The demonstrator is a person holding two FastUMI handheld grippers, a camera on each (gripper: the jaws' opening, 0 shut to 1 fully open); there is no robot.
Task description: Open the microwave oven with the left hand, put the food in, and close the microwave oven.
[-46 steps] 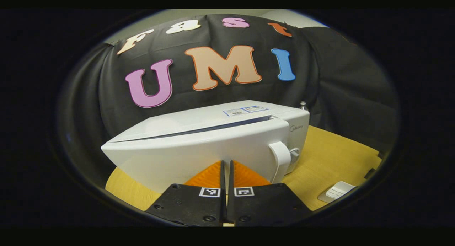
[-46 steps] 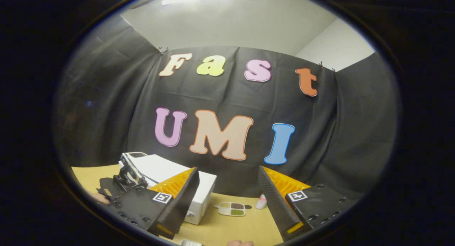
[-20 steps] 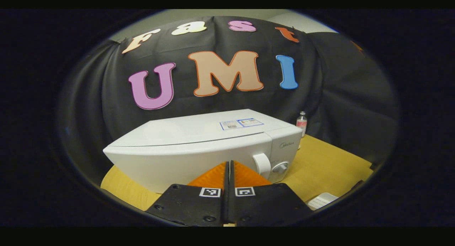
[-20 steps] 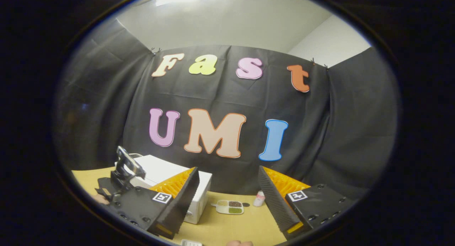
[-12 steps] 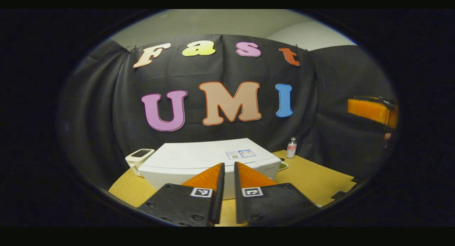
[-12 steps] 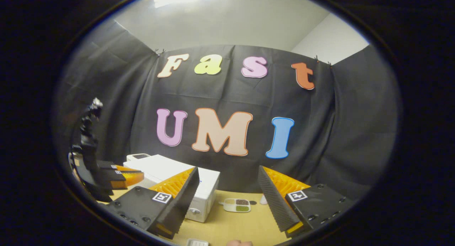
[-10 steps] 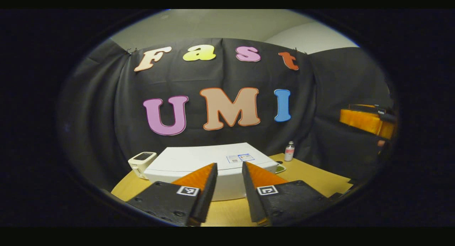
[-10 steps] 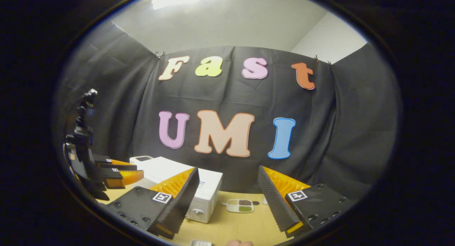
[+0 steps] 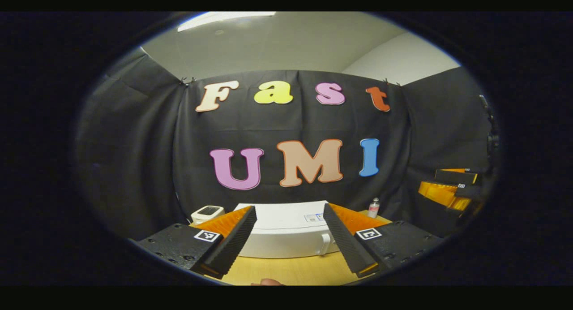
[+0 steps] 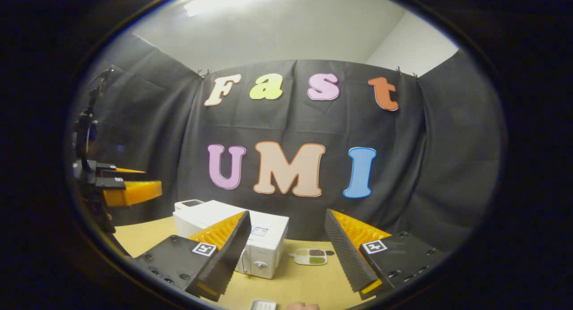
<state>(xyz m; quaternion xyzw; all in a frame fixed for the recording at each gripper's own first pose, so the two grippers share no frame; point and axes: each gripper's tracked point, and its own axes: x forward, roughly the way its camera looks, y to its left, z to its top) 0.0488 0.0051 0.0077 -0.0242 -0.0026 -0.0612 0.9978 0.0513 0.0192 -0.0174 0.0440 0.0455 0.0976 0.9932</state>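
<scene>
In the left gripper view, a small white boxy device with a dark screen (image 9: 207, 213) stands at the lower left, just beside the back left corner of the white box-shaped microwave oven (image 9: 286, 238); the oven sits low in the middle of the frame on the light wooden table (image 9: 291, 270), its door shut, the white handle (image 9: 325, 243) at its right front; the left gripper (image 9: 290, 240) hangs above the table well back from the oven, jaws spread wide with nothing between them; a small clear bottle with a pink label (image 9: 373, 208) stands to the right of the oven by the cloth wall; at the far right edge the right gripper (image 9: 447, 189) shows side-on, raised off the table.

In the right gripper view, the left gripper (image 10: 127, 187) juts in from the left edge at mid-height, clear of everything; below and right of it the white microwave oven (image 10: 257, 243) sits on the table (image 10: 309, 281), door closed, a round knob (image 10: 260, 265) on its front; the right gripper (image 10: 286, 247) holds its jaws wide apart and empty; between them, farther off, a white compartmented tray of food (image 10: 310, 256) lies on the table, just right of the oven and outside it; a small white flat object (image 10: 262, 304) lies at the bottom edge.
</scene>
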